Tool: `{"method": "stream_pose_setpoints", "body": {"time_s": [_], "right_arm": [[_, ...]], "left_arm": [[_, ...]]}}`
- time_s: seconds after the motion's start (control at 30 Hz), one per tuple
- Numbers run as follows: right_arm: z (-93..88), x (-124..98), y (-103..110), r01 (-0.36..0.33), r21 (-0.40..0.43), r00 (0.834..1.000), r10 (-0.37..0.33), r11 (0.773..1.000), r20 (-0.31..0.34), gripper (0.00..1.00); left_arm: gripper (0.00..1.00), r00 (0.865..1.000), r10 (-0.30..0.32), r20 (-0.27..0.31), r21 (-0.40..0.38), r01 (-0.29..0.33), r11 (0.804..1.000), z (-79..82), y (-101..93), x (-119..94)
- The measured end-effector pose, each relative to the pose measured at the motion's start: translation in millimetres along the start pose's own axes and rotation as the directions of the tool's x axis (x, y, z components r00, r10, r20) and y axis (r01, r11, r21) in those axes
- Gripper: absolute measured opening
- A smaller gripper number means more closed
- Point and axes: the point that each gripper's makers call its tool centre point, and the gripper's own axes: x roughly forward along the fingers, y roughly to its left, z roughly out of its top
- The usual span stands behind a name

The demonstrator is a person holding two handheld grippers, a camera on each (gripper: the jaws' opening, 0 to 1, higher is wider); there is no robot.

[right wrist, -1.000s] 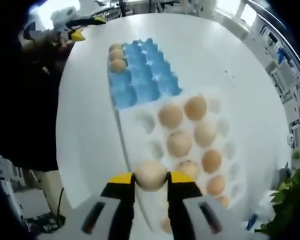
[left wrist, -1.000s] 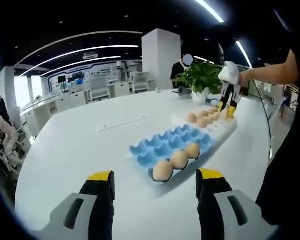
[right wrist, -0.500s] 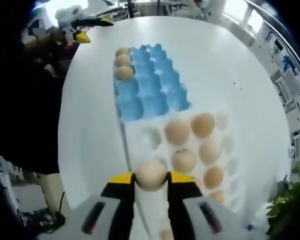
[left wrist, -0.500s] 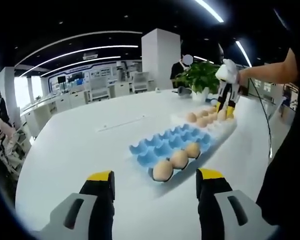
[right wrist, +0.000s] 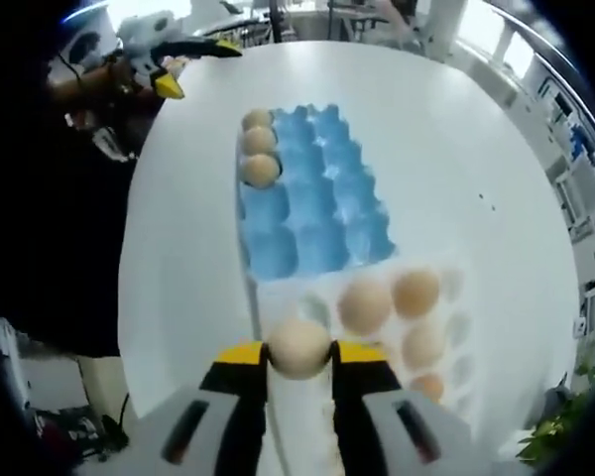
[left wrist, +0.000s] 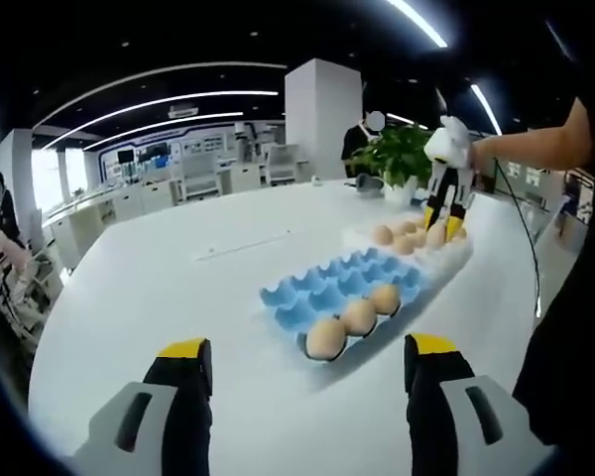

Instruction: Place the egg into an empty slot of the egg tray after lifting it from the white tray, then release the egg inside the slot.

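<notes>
In the right gripper view my right gripper [right wrist: 299,354] is shut on a tan egg [right wrist: 299,347], held above the near end of the white tray [right wrist: 456,327]. Several eggs [right wrist: 365,303] lie in that tray. Beyond it lies the blue egg tray [right wrist: 317,203] with three eggs [right wrist: 260,157] in its left column. In the left gripper view my left gripper [left wrist: 302,362] stands open over the table, short of the blue egg tray [left wrist: 352,283]. The right gripper [left wrist: 444,213] shows there above the white tray [left wrist: 426,243].
The white round table [left wrist: 159,288] has free room left of the trays. A potted plant [left wrist: 402,154] stands behind the white tray. Desks and chairs fill the room beyond. A person's arm [left wrist: 535,149] reaches in from the right.
The right gripper has carried the egg along the white tray toward the blue egg tray. The left gripper's jaws stand a little wider apart.
</notes>
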Motion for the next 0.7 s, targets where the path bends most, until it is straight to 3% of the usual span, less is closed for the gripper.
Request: {"method": "stream_pose_setpoints", "body": {"time_s": [0.7], "right_arm": [[50.3,22.8,15.1,-0.054,-0.098,0.998,0.057,0.994,0.033,0.24]], "left_arm": [[0.78,1.0,0.009,-0.011,0.006,-0.009,1.0,-3.6,2.7,-2.2]]}}
